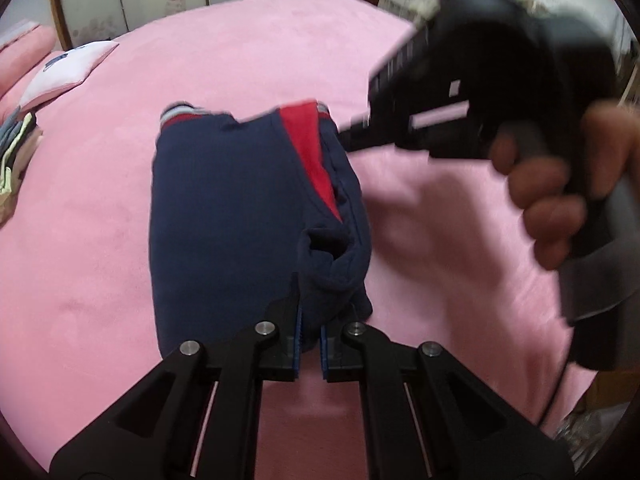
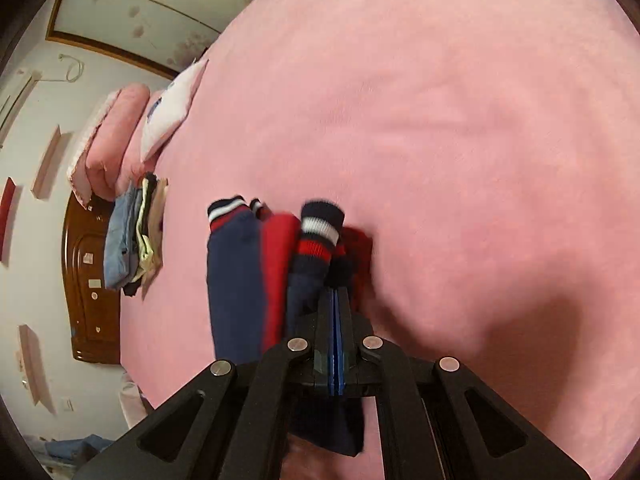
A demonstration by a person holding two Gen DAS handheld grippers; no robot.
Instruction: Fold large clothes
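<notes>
Garment: navy and red sweatshirt (image 1: pixel 224 216), folded, lying on the pink bed cover (image 1: pixel 100 280).
Left gripper (image 1: pixel 309 320): I see jaws pinched on the navy near edge.
Right gripper (image 2: pixel 335 300): jaws closed on fabric beside the striped cuff (image 2: pixel 320 232).
Surroundings: folded clothes stack (image 2: pixel 132 236) at the bed edge.

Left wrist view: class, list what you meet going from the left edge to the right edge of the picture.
Stack of folded clothes → white pillow → navy and red garment → right gripper → hand holding it.
</notes>
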